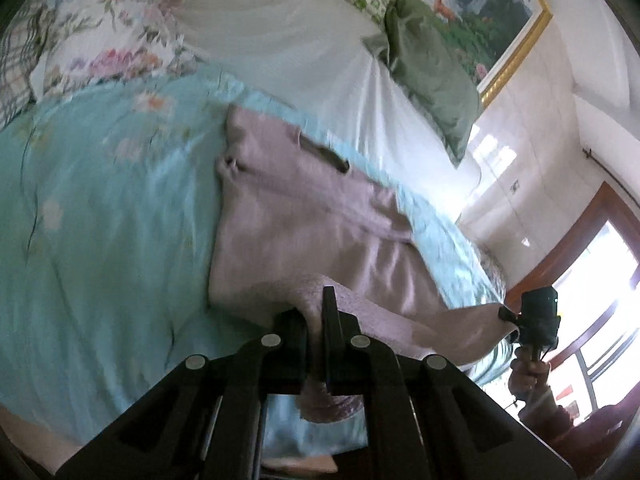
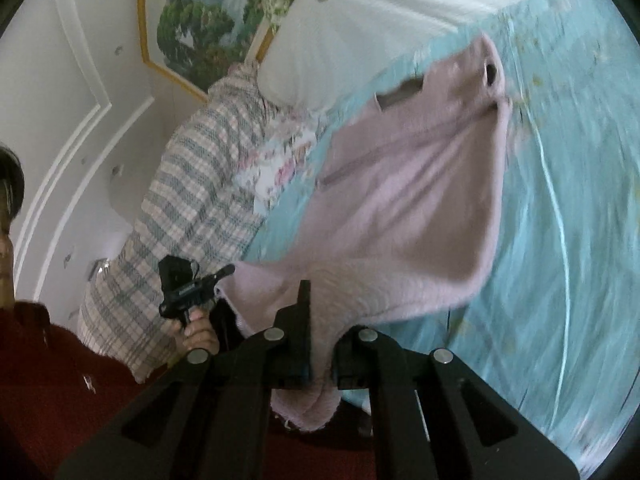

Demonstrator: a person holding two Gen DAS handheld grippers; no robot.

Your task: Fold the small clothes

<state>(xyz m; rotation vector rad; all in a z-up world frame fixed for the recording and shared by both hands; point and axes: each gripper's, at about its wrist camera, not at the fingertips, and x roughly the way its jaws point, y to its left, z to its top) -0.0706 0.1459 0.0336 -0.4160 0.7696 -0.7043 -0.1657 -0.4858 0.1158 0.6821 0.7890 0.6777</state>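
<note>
A small pink fleece garment (image 1: 304, 220) lies partly on the light blue floral bedspread (image 1: 104, 216), its near hem lifted. My left gripper (image 1: 316, 312) is shut on one hem corner. My right gripper (image 2: 320, 312) is shut on the other hem corner of the garment (image 2: 404, 216). The hem hangs stretched between the two grippers. The right gripper also shows in the left wrist view (image 1: 505, 314), and the left gripper shows in the right wrist view (image 2: 226, 270), each pinching pink cloth. The neck opening and far sleeve rest on the bed.
A white sheet (image 1: 288, 32), a green pillow (image 1: 432, 76) and a floral pillow (image 1: 104, 40) lie at the head of the bed. A plaid blanket (image 2: 180, 216) is heaped at the bed's side. A framed painting (image 1: 472, 0) hangs on the wall. A window (image 1: 600, 288) is at right.
</note>
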